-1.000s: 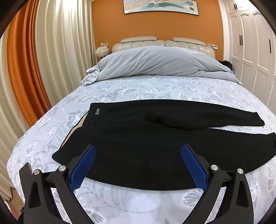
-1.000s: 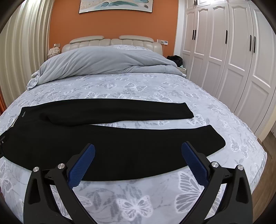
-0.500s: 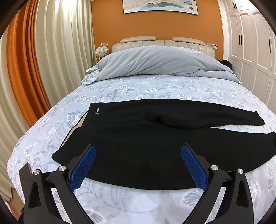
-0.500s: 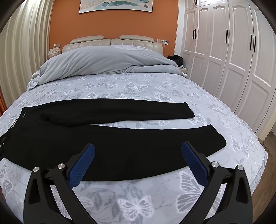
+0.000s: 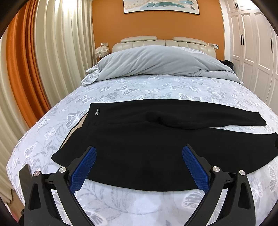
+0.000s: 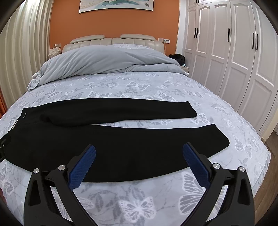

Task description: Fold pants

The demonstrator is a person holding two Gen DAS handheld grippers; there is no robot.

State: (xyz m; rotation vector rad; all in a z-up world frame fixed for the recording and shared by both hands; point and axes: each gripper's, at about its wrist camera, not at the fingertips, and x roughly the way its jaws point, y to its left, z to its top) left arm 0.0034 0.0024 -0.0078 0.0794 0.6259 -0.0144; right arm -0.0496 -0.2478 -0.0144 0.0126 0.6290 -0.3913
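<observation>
The left gripper (image 5: 139,166) and the right gripper (image 6: 139,166) both hang with jaws spread wide and empty, just above the near edge of the bed (image 6: 139,200). The black pants (image 6: 97,139) lie flat across the bed near that edge, waistband toward the left edge, legs parted toward the right. A grey duvet (image 6: 104,64) is heaped at the head.

This is a bedroom in a home. A bed (image 6: 156,87) with a butterfly-print sheet, a padded headboard (image 6: 113,40) and a heaped grey duvet (image 6: 104,62) fills the room, under a framed picture (image 5: 161,6) on an orange wall (image 5: 156,24). White wardrobe doors (image 6: 234,52) line one side, and cream and orange curtains (image 5: 43,60) hang on the other.
</observation>
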